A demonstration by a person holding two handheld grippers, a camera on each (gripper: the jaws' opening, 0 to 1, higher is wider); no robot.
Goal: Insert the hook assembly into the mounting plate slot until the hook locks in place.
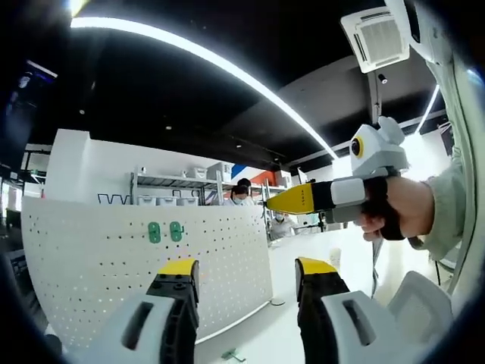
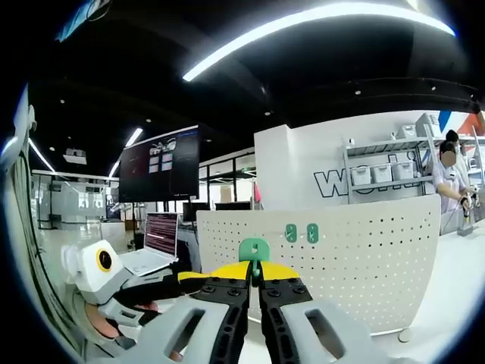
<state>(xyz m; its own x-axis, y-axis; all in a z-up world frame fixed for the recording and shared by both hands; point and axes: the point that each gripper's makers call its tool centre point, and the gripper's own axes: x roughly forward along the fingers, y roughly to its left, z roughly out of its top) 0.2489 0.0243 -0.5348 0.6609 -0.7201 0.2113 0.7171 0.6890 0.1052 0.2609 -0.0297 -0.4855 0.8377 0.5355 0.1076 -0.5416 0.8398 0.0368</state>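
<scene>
Upright on the white table: pegboard, a white perforated mounting plate standing near the table's left side, curved by the lens.
Pegboard in right gripper view: same board, seen wider, its right edge ending above bare tabletop.
Hooks already on board: two green hooks sit side by side near the board's upper edge; the right gripper view shows them too.
Right gripper: the right gripper has its jaws closed together on a green hook piece, which stands up from the yellow tips, in front of the board's upper middle, apart from it.
Right gripper from the left gripper view: it comes in from the right, held by a hand, its yellow tip pointing toward the board's right edge; the hook piece is too small to make out there.
Left gripper: the left gripper has its jaws spread wide with nothing between them, low before the board's lower right corner.
Open room: bare table lies right of the board.
</scene>
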